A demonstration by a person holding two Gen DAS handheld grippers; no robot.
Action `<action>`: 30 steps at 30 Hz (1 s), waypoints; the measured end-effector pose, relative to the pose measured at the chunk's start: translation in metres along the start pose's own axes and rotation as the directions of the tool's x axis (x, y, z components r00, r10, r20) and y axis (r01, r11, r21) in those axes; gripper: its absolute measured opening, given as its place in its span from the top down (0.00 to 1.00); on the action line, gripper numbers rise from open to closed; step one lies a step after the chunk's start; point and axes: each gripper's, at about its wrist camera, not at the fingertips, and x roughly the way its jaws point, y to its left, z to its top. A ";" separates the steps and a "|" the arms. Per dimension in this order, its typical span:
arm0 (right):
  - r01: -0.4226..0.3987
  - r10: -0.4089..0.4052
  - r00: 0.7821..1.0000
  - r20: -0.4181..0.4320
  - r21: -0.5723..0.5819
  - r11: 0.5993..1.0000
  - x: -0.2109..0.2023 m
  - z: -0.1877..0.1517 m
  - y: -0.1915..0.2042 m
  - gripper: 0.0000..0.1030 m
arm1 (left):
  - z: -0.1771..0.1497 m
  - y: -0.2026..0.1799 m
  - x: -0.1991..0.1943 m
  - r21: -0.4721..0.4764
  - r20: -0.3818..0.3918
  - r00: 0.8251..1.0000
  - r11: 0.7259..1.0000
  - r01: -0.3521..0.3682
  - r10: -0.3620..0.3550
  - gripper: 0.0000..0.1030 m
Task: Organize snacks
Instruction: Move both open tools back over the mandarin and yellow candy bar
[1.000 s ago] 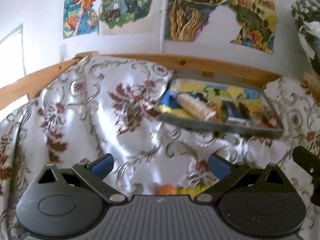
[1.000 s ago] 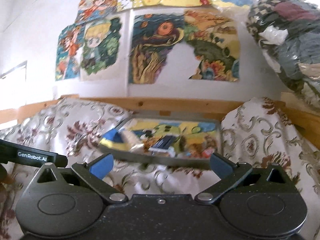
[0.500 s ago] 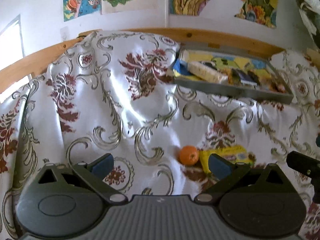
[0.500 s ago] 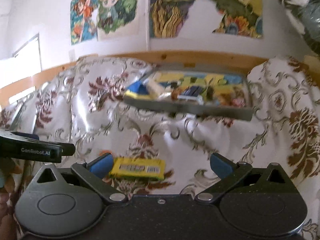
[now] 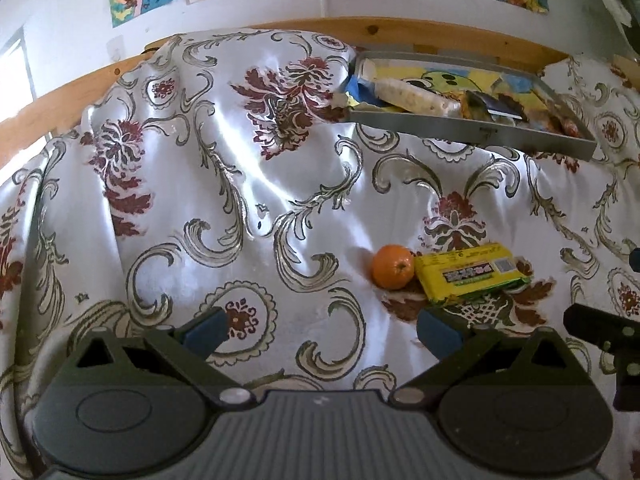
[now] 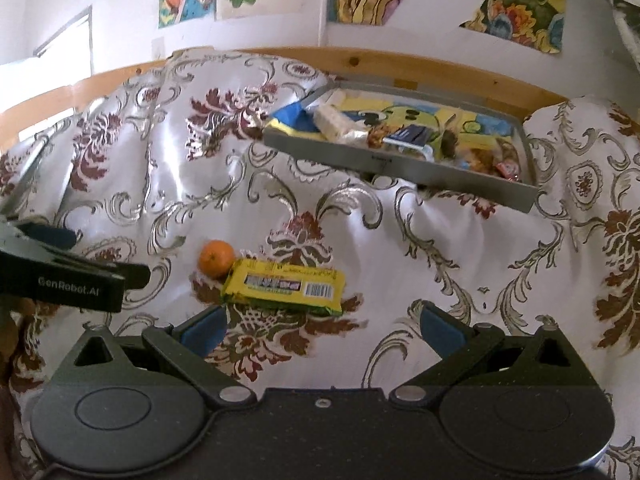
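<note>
Loose still on the floral satin cloth (image 6: 360, 232): a yellow snack packet (image 6: 285, 286) and, touching its left end, a small orange (image 6: 216, 258), both near the middle of the cloth, well short of its far edge. Same pair in the left wrist view, orange (image 5: 393, 266) against packet (image 5: 472, 273). Farther back, close to the far edge by the wooden rail (image 6: 400, 65), a grey tray (image 6: 396, 164) already holding wrapped snacks, a pale bar (image 6: 340, 124) among them; sits tilted on the rumpled cloth.

Right gripper (image 6: 320, 330) spread wide, empty, packet just beyond its left finger. Left gripper (image 5: 320, 330) likewise spread wide and empty, its right finger near the packet's near corner.

Likely next: pinch the packet and carry to the tray. Risks, as judged: slick wrapper on slick satin, so a shallow pinch may skate it away; a nudge could set the orange rolling down a fold; both grippers converging on one spot may collide; tilted tray may shed contents if bumped.
</note>
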 end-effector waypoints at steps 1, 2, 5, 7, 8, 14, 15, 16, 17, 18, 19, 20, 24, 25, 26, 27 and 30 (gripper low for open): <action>0.001 -0.001 1.000 -0.006 -0.004 1.000 0.001 0.000 0.000 0.01 | 0.001 0.000 0.001 0.003 -0.003 1.000 1.000 0.002 -0.002 0.00; 0.004 -0.004 1.000 -0.013 -0.009 1.000 0.003 0.000 0.001 0.01 | 0.001 0.000 0.003 0.007 -0.006 1.000 1.000 0.003 -0.003 0.00; 0.008 -0.009 0.999 -0.033 -0.028 1.000 0.007 0.001 0.002 0.01 | 0.002 -0.001 0.007 0.022 -0.012 1.000 1.000 0.006 -0.005 0.00; 0.005 -0.007 0.999 -0.046 -0.052 0.999 0.011 0.002 0.002 0.01 | 0.003 -0.001 0.009 0.034 -0.015 1.000 0.999 0.012 -0.011 0.00; 0.004 -0.007 0.999 -0.049 -0.069 0.998 0.013 0.003 0.003 0.01 | 0.003 -0.002 0.010 0.041 -0.017 1.000 0.999 0.013 -0.012 0.00; -0.003 -0.008 0.998 -0.069 -0.160 0.987 0.030 0.008 0.005 0.01 | 0.009 -0.006 0.021 0.082 -0.027 1.000 0.997 0.007 -0.005 0.00; -0.016 0.004 0.997 -0.075 -0.162 0.987 0.033 0.009 0.004 0.01 | 0.010 -0.007 0.023 0.085 -0.027 1.000 0.996 0.005 -0.003 0.00; -0.033 0.020 0.996 -0.085 -0.161 0.986 0.038 0.009 0.003 0.01 | 0.011 -0.008 0.025 0.086 -0.027 1.000 0.996 0.003 0.000 0.00; -0.055 0.039 0.994 -0.098 -0.160 0.986 0.043 0.010 0.002 0.01 | 0.012 -0.009 0.027 0.086 -0.026 1.000 0.996 0.000 0.002 0.00; -0.074 0.057 0.993 -0.105 -0.161 0.984 0.047 0.011 0.001 0.01 | 0.013 -0.009 0.029 0.085 -0.029 1.000 0.996 -0.001 0.003 0.00; -0.097 0.079 0.991 -0.113 -0.165 0.982 0.053 0.012 0.001 0.01 | 0.013 -0.010 0.031 0.086 -0.033 0.999 0.996 0.002 0.001 0.00; -0.114 0.094 0.989 -0.118 -0.175 0.978 0.058 0.012 0.001 0.01 | 0.014 -0.011 0.033 0.087 -0.037 0.999 0.996 0.004 -0.001 0.00; -0.153 0.128 0.986 -0.105 -0.274 0.950 0.069 0.012 0.004 0.01 | 0.018 -0.012 0.038 0.089 -0.040 0.999 0.996 0.012 -0.008 0.00; -0.162 0.137 0.985 -0.101 -0.310 0.937 0.072 0.012 0.004 0.01 | 0.018 -0.012 0.039 0.088 -0.041 0.999 0.996 0.013 -0.010 0.00; -0.177 0.152 0.983 -0.100 -0.335 0.925 0.074 0.011 0.004 0.01 | 0.020 -0.012 0.041 0.088 -0.042 0.999 0.996 0.014 -0.010 0.00; -0.192 0.167 0.981 -0.099 -0.350 0.917 0.076 0.011 0.004 0.01 | 0.020 -0.012 0.043 0.086 -0.042 0.999 0.996 0.013 -0.010 0.00; -0.208 0.180 0.978 -0.109 -0.382 0.900 0.086 0.012 0.003 0.05 | 0.026 -0.011 0.047 0.081 -0.042 0.999 0.996 0.025 -0.022 0.00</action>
